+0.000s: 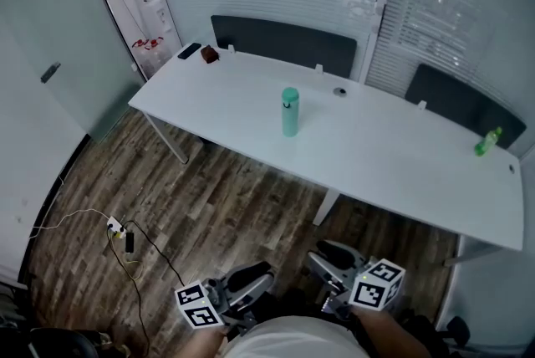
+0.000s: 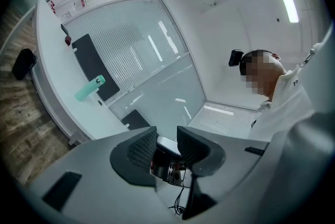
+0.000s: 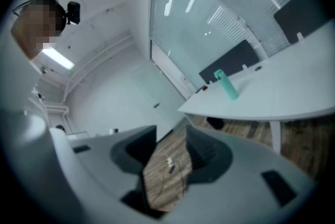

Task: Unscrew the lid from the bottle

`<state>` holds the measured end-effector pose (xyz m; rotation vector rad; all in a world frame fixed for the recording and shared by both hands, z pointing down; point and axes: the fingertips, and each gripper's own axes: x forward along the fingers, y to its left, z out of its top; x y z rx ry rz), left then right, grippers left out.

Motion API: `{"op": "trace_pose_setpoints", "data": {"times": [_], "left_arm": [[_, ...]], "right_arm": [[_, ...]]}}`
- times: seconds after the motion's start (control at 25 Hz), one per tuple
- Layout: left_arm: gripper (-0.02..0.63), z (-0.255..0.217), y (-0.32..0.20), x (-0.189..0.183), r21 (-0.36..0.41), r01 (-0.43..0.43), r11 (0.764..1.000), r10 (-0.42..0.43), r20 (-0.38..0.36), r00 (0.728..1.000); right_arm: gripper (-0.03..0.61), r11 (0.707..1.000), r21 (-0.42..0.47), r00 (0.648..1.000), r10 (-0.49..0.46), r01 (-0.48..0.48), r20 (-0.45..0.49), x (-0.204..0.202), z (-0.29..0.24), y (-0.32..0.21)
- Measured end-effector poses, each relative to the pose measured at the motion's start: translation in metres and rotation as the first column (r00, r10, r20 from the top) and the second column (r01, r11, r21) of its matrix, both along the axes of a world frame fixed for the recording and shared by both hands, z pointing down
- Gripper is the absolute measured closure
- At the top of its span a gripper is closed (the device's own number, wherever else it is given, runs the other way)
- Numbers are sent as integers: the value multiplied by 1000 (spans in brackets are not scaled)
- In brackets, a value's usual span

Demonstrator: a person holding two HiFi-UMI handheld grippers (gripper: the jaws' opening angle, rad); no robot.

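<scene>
teal bottle (image 1: 289, 114) stands upright mid-table, lid (image 1: 289, 94) on, nothing touching it. white table (image 1: 376, 164) also carries a small green bottle (image 1: 487, 141) at the far right end, plus a black flat item (image 1: 189, 50) and a dark red block (image 1: 209, 55) side by side at the far left corner. dark chairs (image 1: 284, 43) behind the table. both grippers sit low by the person's body, well apart from the table, above wood floor (image 1: 209, 214). left gripper (image 1: 251, 281): fingers a narrow gap apart, nothing between. right gripper (image 1: 334, 258): gap somewhat wider, only floor visible through it. power strip (image 1: 117, 226) with cable on the floor at left.
</scene>
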<state>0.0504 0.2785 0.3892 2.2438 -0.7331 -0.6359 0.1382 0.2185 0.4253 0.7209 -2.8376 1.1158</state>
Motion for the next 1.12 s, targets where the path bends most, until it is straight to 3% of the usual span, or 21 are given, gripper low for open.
{"op": "trace_pose_setpoints", "data": {"times": [0.28,0.72,1.12], "left_arm": [[485,13,-44,-26,-1,-37,999,37,-14,999],[485,5,-160,-112,13,-161,987,161,-8,987],[485,5,-221,-167,16,-229,973,229,-17,973]], "right_arm": [[405,1000,6,1000,9,-9,-18,-32,5,-35],[405,988,10,988,152,-152,-24,-110,-6,-144],[405,972,5,971,235,-235,-41,-157,-8,-198]]}}
